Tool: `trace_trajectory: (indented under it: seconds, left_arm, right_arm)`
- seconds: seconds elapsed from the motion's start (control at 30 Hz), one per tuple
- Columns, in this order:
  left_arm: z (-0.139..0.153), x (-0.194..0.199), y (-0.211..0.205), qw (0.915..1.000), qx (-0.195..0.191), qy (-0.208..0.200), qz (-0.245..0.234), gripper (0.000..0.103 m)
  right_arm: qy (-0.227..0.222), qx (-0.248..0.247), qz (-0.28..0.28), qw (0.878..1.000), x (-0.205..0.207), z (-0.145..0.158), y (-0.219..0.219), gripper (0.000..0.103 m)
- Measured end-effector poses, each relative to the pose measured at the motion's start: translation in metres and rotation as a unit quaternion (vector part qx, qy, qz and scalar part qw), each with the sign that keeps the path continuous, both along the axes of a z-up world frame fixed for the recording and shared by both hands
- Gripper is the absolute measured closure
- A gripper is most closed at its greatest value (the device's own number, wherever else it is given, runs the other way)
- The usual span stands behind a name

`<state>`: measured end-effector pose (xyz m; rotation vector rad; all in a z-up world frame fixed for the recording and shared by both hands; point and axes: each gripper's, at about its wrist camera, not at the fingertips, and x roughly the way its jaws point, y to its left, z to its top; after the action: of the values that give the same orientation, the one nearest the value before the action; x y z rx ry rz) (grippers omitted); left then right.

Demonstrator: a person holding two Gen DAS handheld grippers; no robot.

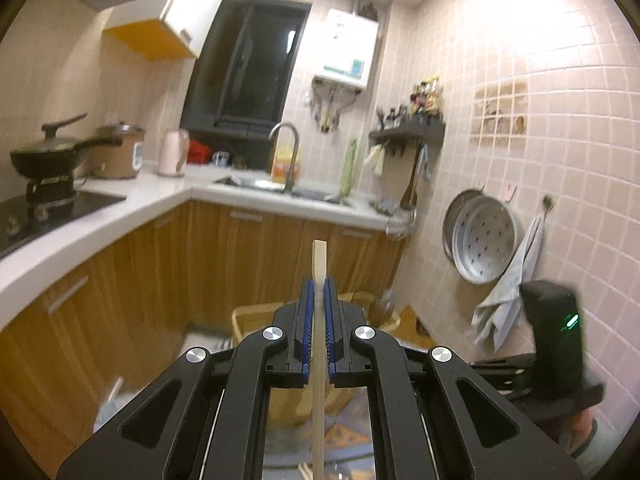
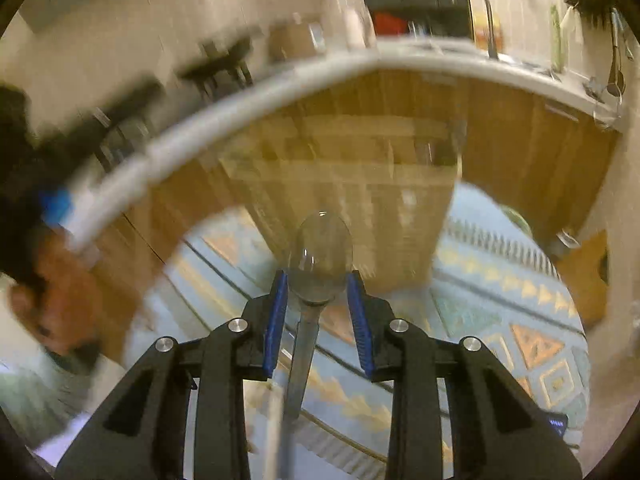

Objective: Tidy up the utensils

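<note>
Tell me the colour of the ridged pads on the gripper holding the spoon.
Blue pads on black fingers, clearest in the right wrist view, flanking the shiny metal spoon.

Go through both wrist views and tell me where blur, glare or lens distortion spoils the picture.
Left wrist view: mostly sharp; glare washes out the tiled wall; fisheye bends the counter edge; the chopstick in the left tongs is crisp. Right wrist view: heavy motion smear across counter and cabinets; only the right tongs and spoon stay sharp.

Black left gripper (image 1: 319, 292), blue-padded fingers (image 1: 307, 312), silver screws.
</note>
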<state>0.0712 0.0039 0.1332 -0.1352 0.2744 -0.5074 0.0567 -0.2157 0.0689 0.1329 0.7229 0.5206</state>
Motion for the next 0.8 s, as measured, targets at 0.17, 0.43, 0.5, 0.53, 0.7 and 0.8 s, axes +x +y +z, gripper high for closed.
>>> trace_trajectory:
  seconds: [0.17, 0.43, 0.5, 0.53, 0.7, 0.8]
  left_arm:
    - [0.023, 0.015, -0.001, 0.9989, -0.037, -0.029, -0.003, 0.1]
    - [0.018, 0.022, 0.003, 0.9992, -0.032, -0.022, 0.003, 0.099]
    - [0.013, 0.021, 0.004, 0.9994, -0.029, -0.016, 0.002, 0.099]
    - [0.01, 0.022, 0.004, 0.9995, -0.03, -0.014, 0.0, 0.099]
    - [0.002, 0.022, -0.003, 0.9997, -0.021, -0.005, -0.009, 0.099]
    - [-0.001, 0.021, -0.004, 0.9999, -0.012, -0.006, -0.009, 0.099]
  right_arm:
    - [-0.047, 0.026, -0.021, 0.998, 0.013, 0.043, -0.007, 0.101]
    - [0.087, -0.045, -0.009, 0.995, 0.033, -0.03, -0.005, 0.096]
    - [0.133, -0.054, -0.008, 0.99, 0.032, -0.052, -0.008, 0.092]
    - [0.156, -0.059, -0.01, 0.986, 0.036, -0.065, -0.009, 0.085]
    - [0.211, -0.094, -0.03, 0.973, 0.049, -0.102, -0.004, 0.05]
    - [0.246, -0.118, -0.04, 0.961, 0.053, -0.125, 0.002, 0.064]
